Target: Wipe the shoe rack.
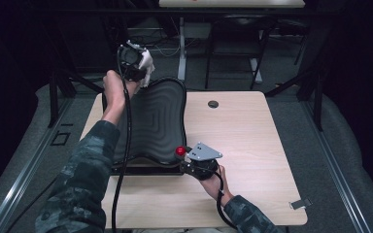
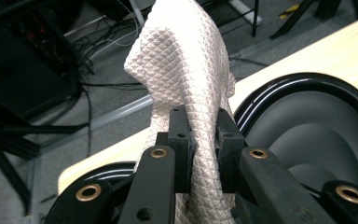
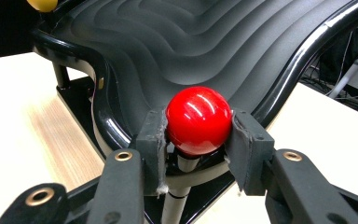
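Note:
A black wavy ridged tray (image 1: 158,121) (image 3: 223,42) (image 2: 317,116) stands on a low black stand on the wooden table (image 1: 243,145). At the tray's near right corner a red ball knob (image 1: 180,151) (image 3: 198,119) tops a white stem. My right gripper (image 1: 189,158) (image 3: 198,135) is shut on that red knob. My left gripper (image 1: 143,65) (image 2: 204,149) is raised over the tray's far left corner, shut on a white quilted cloth (image 1: 147,60) (image 2: 186,70) that stands up between the jaws. A yellow ball knob (image 3: 42,4) sits at the tray's other near corner.
A small round dark grommet (image 1: 213,104) sits in the tabletop right of the tray. A metal clip (image 1: 299,204) lies at the table's near right edge. Beyond the table are chair legs, a desk leg (image 1: 181,48) and floor cables (image 2: 98,51).

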{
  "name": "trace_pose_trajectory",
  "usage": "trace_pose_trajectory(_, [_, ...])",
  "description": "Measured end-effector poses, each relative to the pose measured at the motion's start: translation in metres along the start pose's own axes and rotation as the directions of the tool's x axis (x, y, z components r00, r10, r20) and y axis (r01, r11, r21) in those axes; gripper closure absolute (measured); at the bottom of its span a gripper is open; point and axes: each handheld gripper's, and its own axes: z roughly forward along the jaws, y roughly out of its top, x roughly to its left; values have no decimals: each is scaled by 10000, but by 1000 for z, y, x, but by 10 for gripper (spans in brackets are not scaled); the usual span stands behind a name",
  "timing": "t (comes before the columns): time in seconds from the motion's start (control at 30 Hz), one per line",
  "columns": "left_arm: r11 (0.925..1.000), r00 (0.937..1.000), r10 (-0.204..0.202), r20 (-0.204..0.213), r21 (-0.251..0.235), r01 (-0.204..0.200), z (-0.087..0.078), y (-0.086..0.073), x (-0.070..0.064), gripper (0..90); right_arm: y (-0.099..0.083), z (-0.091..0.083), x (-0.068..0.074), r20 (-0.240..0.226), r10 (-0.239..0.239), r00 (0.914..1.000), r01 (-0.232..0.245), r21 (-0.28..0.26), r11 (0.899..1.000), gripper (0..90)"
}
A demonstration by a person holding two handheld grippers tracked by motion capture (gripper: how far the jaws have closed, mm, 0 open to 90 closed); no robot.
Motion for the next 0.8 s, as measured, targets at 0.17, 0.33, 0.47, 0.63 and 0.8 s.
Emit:
trace_pose_trajectory(0.17, [9987,9987,-181,-466,466,202,4,-10,17,807,0,0,0,-26,15,10000,-15,19,10000,602])
trace_pose_trajectory(0.33, [9956,9971,-619,-433,675,647,12,-24,29,807,0,0,0,-9,7,10000,-7,14,10000,602])
trace_pose_trajectory(0.47, [9915,9938,-1110,-51,684,1111,19,-30,31,807,0,0,0,-10,13,10000,-13,10,10000,602])
trace_pose_trajectory(0.63, [9938,9968,-789,130,802,776,26,-34,23,806,0,0,0,-26,29,10000,-29,-1,10000,602])
trace_pose_trajectory(0.8, [9944,9947,-924,457,556,898,26,-38,20,806,0,0,0,-37,39,10000,-39,-3,10000,603])
